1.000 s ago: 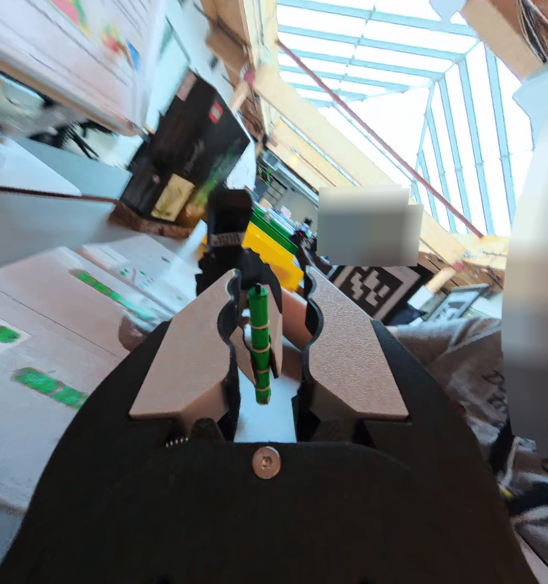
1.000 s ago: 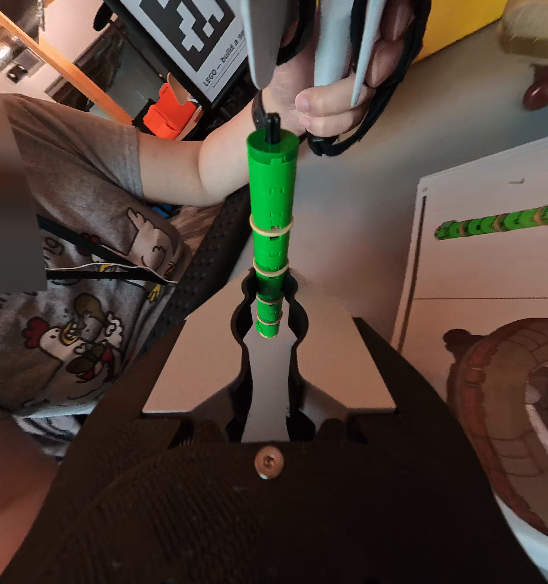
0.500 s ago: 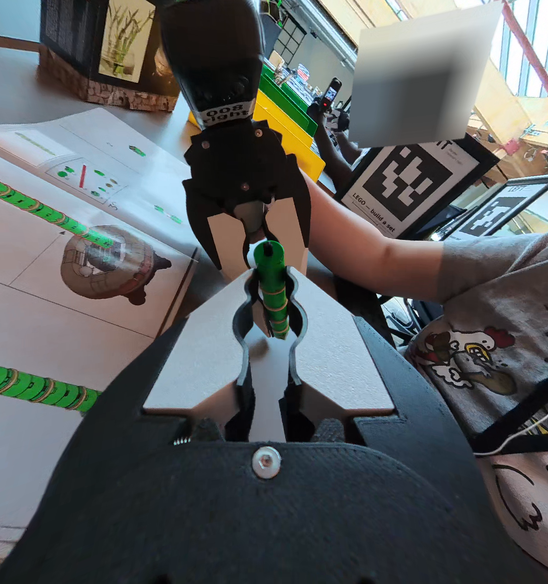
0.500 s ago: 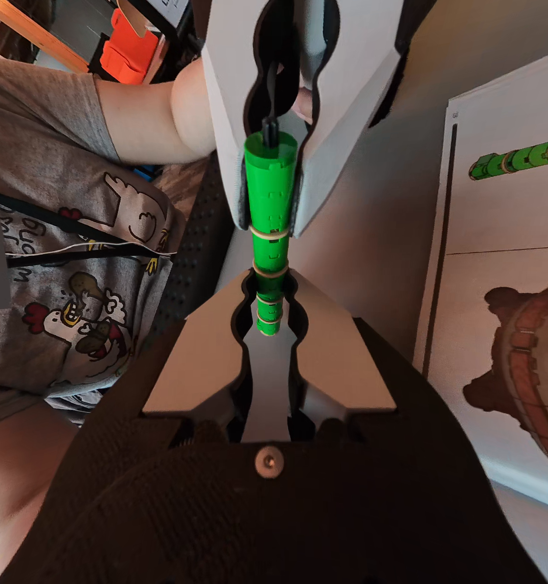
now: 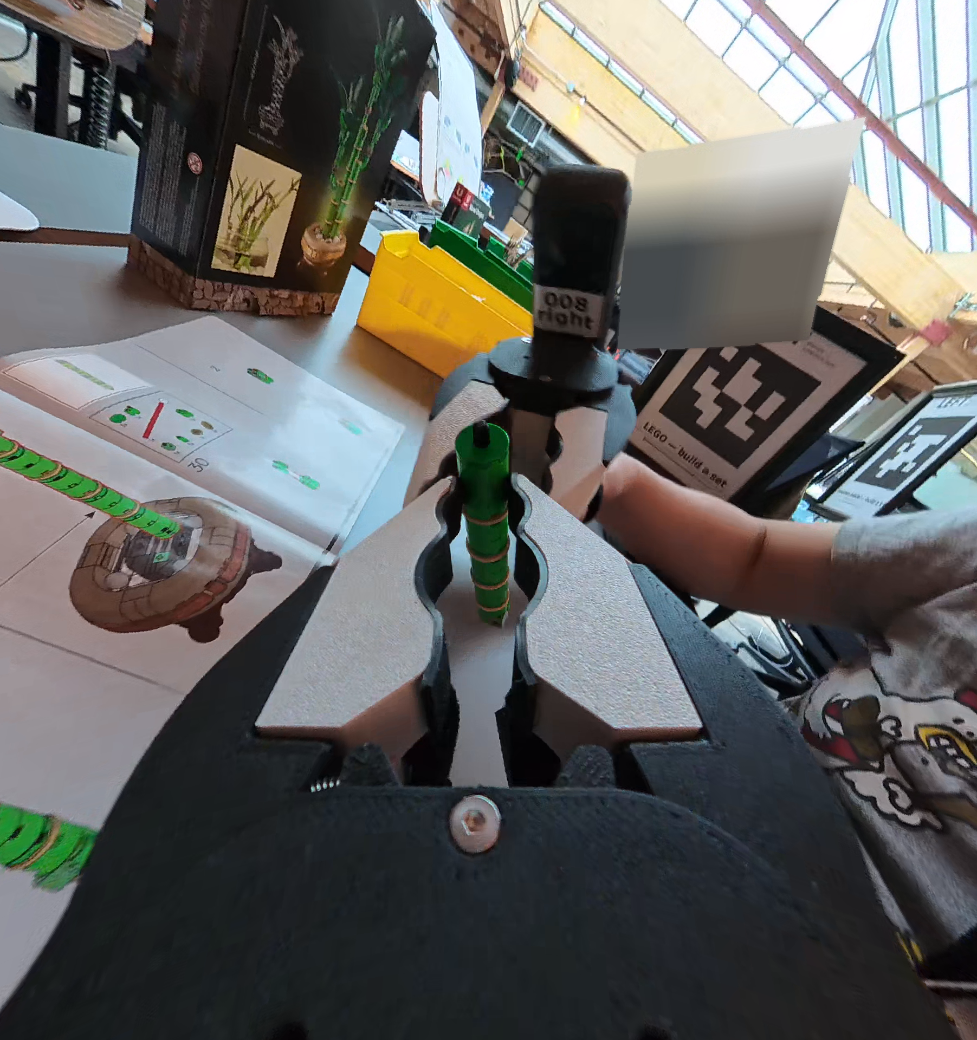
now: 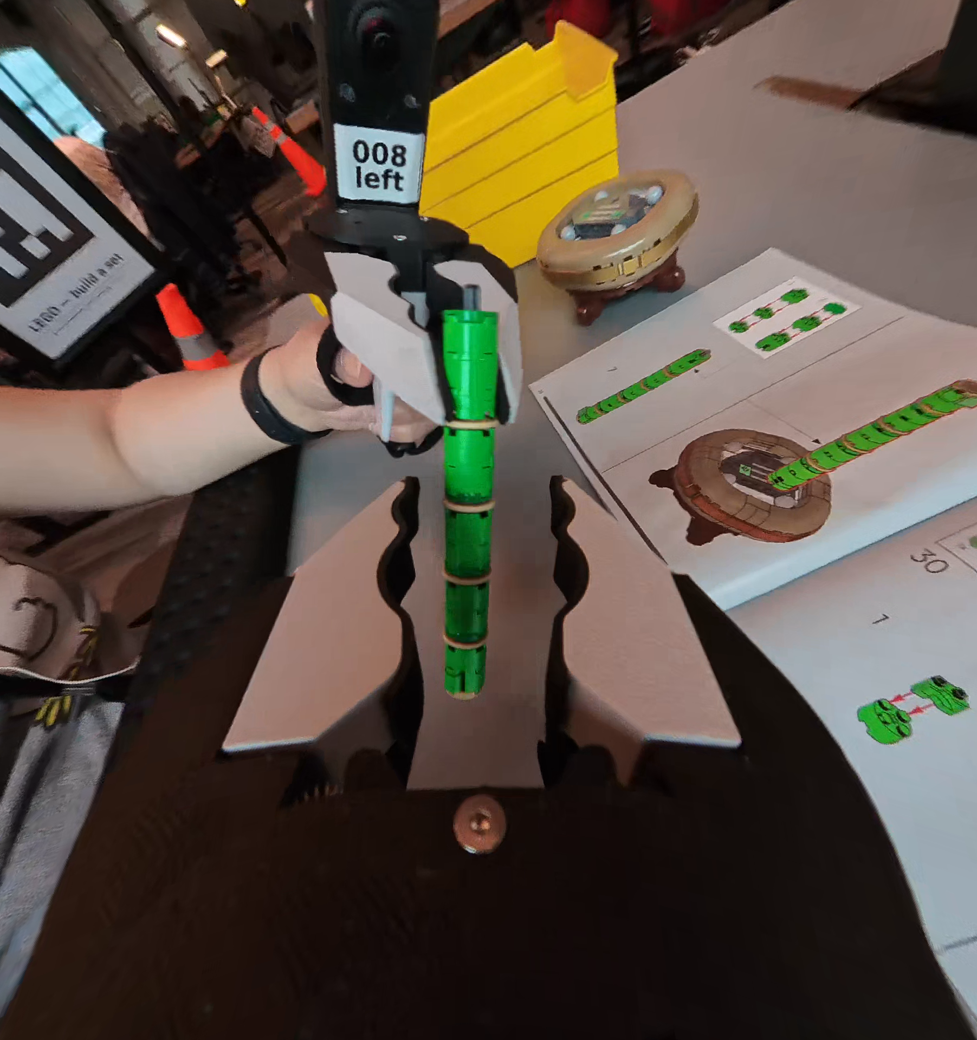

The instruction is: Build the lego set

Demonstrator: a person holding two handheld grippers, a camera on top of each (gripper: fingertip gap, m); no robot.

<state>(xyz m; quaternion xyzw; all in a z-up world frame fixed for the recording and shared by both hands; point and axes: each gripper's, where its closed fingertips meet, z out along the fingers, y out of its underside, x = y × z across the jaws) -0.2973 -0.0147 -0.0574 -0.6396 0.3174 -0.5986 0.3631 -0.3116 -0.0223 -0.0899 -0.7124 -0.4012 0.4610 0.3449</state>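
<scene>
A framed black-and-white marker card (image 6: 18, 225) stands off the table's left edge, with orange cones (image 6: 185, 326) just past it. From that side a person's hand (image 6: 328, 388), a black band on the wrist, holds the left gripper (image 6: 474, 413). Its two fingers are clenched on the upper part of the green bamboo stalk (image 6: 468, 540), with a dark pin poking out of the stalk's top end. The stalk is made of stacked green segments with thin tan rings between them. It hangs in the air above the grey table (image 6: 812, 185), and its lower part runs down between the fingers of the right gripper (image 6: 483, 484). That gripper is released: its fingers stand wide on either side of the stalk, with clear gaps and no contact.

Further right, a yellow bin (image 6: 520, 152) sits toward the table's far edge. The round tan pot base (image 6: 615, 242) on dark brown feet stands just beside it. Nearer, along the table's right side, the instruction booklet (image 6: 812, 360) lies open. In the left wrist view the tall dark set box (image 5: 261, 152) stands upright on the table beyond the booklet's far edge, to the left of the bin
</scene>
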